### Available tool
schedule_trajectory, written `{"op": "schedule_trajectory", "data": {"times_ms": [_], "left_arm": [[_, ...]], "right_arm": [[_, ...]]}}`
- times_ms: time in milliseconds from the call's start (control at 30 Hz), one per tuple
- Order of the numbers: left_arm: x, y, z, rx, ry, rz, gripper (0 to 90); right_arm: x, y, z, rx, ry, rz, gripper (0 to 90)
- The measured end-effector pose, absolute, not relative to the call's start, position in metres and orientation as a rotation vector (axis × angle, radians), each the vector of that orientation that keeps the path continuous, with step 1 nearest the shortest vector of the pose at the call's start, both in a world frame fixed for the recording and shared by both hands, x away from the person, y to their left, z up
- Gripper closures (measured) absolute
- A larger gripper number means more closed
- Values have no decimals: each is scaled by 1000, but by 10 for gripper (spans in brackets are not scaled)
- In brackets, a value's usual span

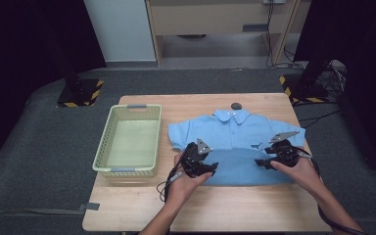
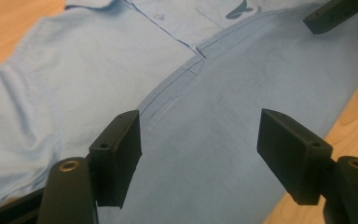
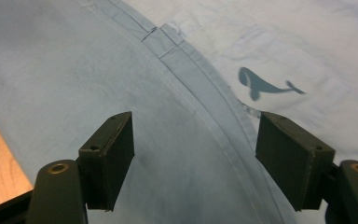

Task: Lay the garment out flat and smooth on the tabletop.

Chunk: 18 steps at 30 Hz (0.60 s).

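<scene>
- As seen from the high view, the blue shirt [image 1: 235, 142] lies flat on the worktop [image 1: 142, 210], collar toward the far edge, its lower half folded up over the front. The left gripper [image 1: 206, 170] sits on the fold's left part and the right gripper [image 1: 263, 163] on its right part, well apart from each other. A green basket [image 1: 128, 142] stands at the worktop's left edge, just beside the left sleeve. Bare wood runs along the near edge.
- Seen from the left gripper view, the jaws stand apart over the folded cloth, clamping nothing; the hem edge [image 2: 177, 88] curves between them, and bare wood shows past the shirt's edge at right.
- Seen from the right gripper view, the jaws likewise stand apart with nothing between; the whale mark [image 3: 263, 84] lies just beyond the hem, and wood shows at lower left.
</scene>
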<state>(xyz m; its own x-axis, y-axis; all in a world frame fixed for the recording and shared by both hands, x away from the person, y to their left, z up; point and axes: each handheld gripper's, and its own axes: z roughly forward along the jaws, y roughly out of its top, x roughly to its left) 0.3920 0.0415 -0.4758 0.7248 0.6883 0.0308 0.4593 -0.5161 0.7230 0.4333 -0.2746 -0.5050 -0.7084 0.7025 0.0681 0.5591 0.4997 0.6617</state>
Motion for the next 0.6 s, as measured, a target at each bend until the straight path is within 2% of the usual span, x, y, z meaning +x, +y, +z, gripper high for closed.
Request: {"op": "schedule_trajectory", "data": {"times_ms": [233, 367, 600], "left_arm": [[420, 34, -501, 2209, 900, 380, 273], [432, 36, -511, 2212, 926, 382, 235], [439, 35, -524, 2243, 934, 352, 228]], "right_arm": [[451, -259, -519, 1079, 2562, 952, 169], [459, -251, -523, 1058, 2562, 960, 146], [463, -241, -532, 1010, 2603, 957, 172]]}}
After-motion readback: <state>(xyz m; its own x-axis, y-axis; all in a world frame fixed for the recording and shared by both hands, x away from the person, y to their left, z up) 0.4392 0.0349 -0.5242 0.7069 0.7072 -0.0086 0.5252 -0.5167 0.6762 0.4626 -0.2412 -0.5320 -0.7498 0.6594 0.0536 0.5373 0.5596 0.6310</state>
